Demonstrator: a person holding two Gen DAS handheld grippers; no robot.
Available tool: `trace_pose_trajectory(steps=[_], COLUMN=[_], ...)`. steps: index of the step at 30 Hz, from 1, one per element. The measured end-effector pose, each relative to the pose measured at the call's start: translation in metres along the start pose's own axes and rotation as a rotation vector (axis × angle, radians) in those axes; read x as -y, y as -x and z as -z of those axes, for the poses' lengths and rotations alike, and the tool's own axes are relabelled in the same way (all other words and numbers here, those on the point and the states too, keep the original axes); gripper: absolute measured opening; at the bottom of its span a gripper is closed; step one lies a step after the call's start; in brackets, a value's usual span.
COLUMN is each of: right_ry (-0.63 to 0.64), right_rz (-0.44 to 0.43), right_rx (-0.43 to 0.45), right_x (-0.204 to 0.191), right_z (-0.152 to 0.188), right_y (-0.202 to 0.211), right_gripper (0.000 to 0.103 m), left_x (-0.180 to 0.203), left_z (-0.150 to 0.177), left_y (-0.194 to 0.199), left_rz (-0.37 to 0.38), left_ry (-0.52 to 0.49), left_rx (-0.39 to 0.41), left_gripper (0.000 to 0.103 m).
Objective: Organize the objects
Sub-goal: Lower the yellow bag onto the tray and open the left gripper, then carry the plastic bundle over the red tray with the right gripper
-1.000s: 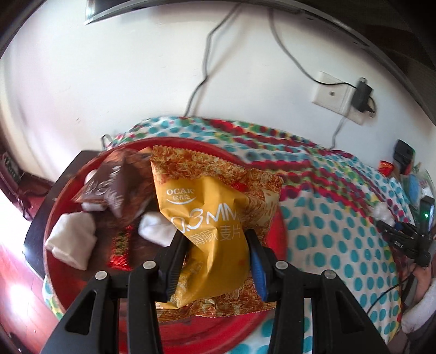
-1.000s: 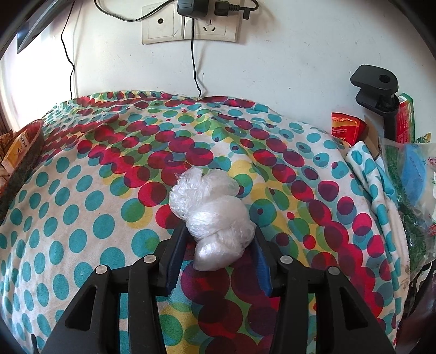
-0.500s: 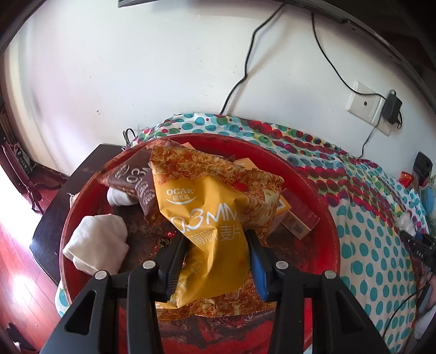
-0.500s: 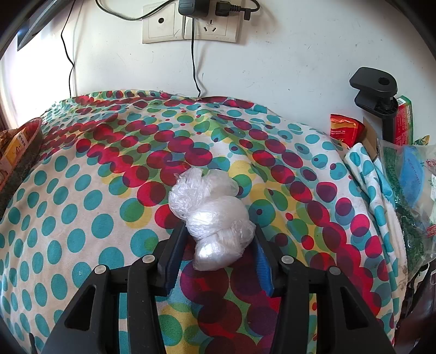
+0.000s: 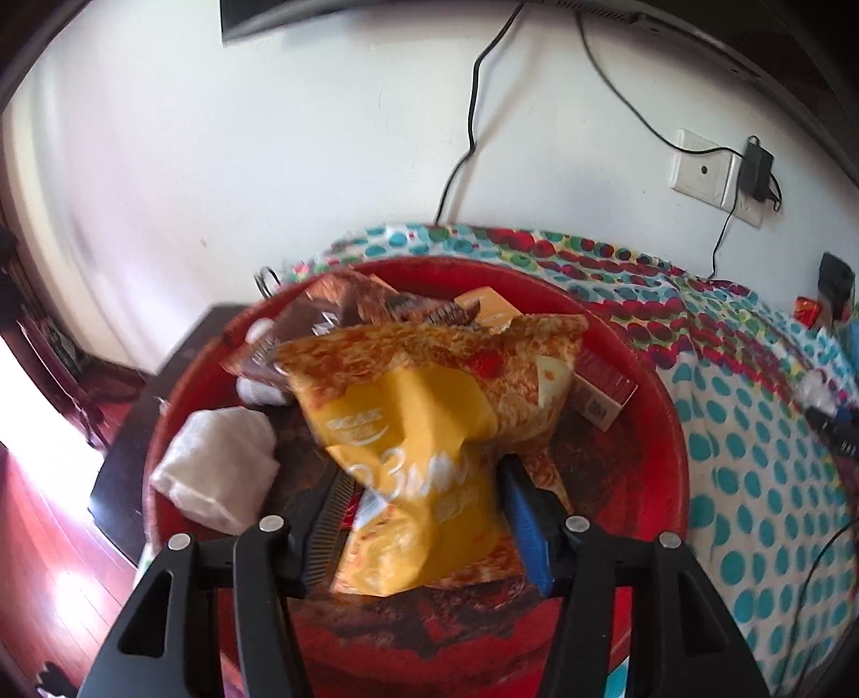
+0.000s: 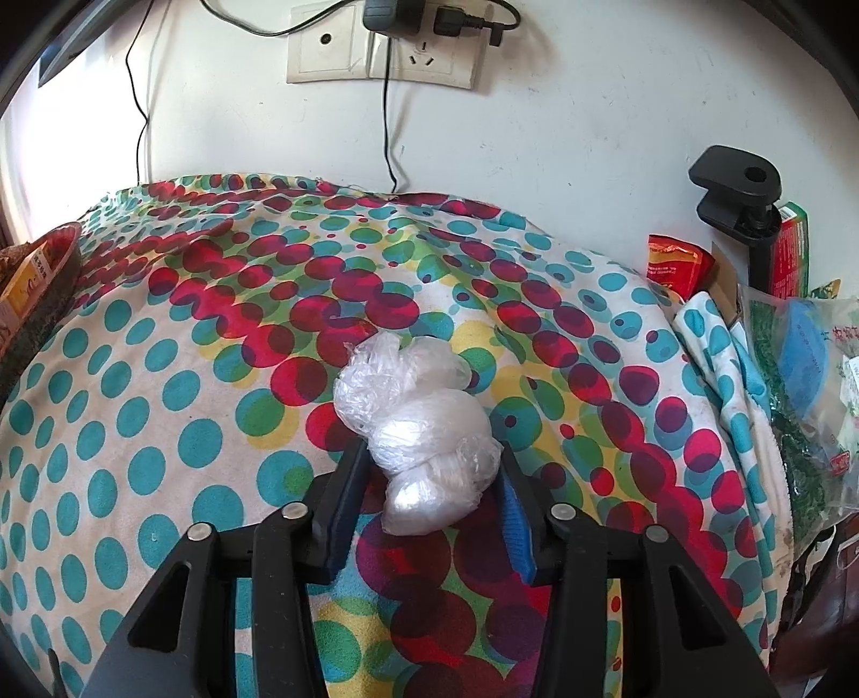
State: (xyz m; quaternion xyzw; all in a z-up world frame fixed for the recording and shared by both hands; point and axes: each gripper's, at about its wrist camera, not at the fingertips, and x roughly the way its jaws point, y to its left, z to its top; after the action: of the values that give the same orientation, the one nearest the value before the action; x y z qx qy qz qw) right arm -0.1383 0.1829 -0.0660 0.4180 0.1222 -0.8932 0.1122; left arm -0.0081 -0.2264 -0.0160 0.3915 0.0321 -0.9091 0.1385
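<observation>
A yellow snack bag (image 5: 408, 408) hangs blurred over the red round tray (image 5: 665, 429), between the fingers of my left gripper (image 5: 424, 472). Its jaws are opening and the left pad stands clear of the bag. The tray holds brown packets (image 5: 322, 317), a white wad (image 5: 220, 462) and a red box (image 5: 601, 392). On the dotted tablecloth (image 6: 161, 402) lies a crumpled clear plastic bag (image 6: 424, 413). My right gripper (image 6: 429, 462) is closing on it, and both pads touch its sides.
The tray's edge (image 6: 43, 300) shows at the far left of the right wrist view. A black clamp (image 6: 735, 188), red and green packets (image 6: 671, 263) and a plastic bag of goods crowd the table's right end. Cables hang from the wall sockets (image 6: 381, 48).
My left jaws have spread and let go of the yellow bag, which sags and blurs as it slips down; the tray looms nearer. My right jaws have narrowed onto the plastic bag.
</observation>
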Motion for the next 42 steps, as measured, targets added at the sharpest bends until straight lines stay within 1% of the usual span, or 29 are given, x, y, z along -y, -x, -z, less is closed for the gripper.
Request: trace_pose_trajectory(steps=[3,7,10,13,17,20,24,29,33,36,39,42], right_ry=[0.021,0.04,0.023,0.013,0.019,0.013,0.02,0.064,0.117,0.138,0.17,0.2], right_rz=[0.021,0.049,0.072,0.078,0.062,0.015,-0.076,-0.192,-0.28,-0.337,-0.381,-0.393], right_rx=[0.004,0.008,-0.002,-0.001,0.006,0.013,0.025,0.039,0.047,0.042,0.042,0.035], right_x=[-0.002,-0.008,-0.011,-0.018,-0.034,-0.051,-0.082,-0.143,-0.202,-0.233,-0.264,-0.284], right_z=[-0.001,0.0,-0.001,-0.002,-0.005,-0.009,-0.018,-0.03,-0.04,-0.049,-0.057,-0.06], right_y=[0.0,0.002,0.003,0.008,0.019,0.029,0.043,0.059,0.068,0.071,0.072,0.071], right_gripper=[0.036,0.036,0.035,0.035,0.035,0.035,0.035,0.036,0.036,0.036,0.036,0.036], left_x=[0.0,0.0,0.002,0.002,0.004,0.005,0.002,-0.012,-0.027,-0.037,-0.044,-0.05], left_z=[0.009,0.016,0.017,0.016,0.019,0.02,0.019,0.016,0.014,0.014,0.014,0.014], left_y=[0.013,0.027,0.034,0.036,0.037,0.038,0.041,0.045,0.044,0.042,0.041,0.042], left_rz=[-0.023,-0.019,-0.013,0.007,0.006,0.01,0.008,-0.001,-0.012,-0.018,-0.022,-0.033], left_ry=[-0.003,-0.011,-0.029,-0.031,-0.033,-0.031,-0.013,0.03,0.084,0.114,0.137,0.156], left_rx=[0.057,0.113,0.144,0.146,0.144,0.137,0.136,0.134,0.116,0.1,0.088,0.087], left_gripper=[0.057,0.058,0.058,0.058,0.058,0.058,0.058,0.058,0.058,0.058,0.058,0.058])
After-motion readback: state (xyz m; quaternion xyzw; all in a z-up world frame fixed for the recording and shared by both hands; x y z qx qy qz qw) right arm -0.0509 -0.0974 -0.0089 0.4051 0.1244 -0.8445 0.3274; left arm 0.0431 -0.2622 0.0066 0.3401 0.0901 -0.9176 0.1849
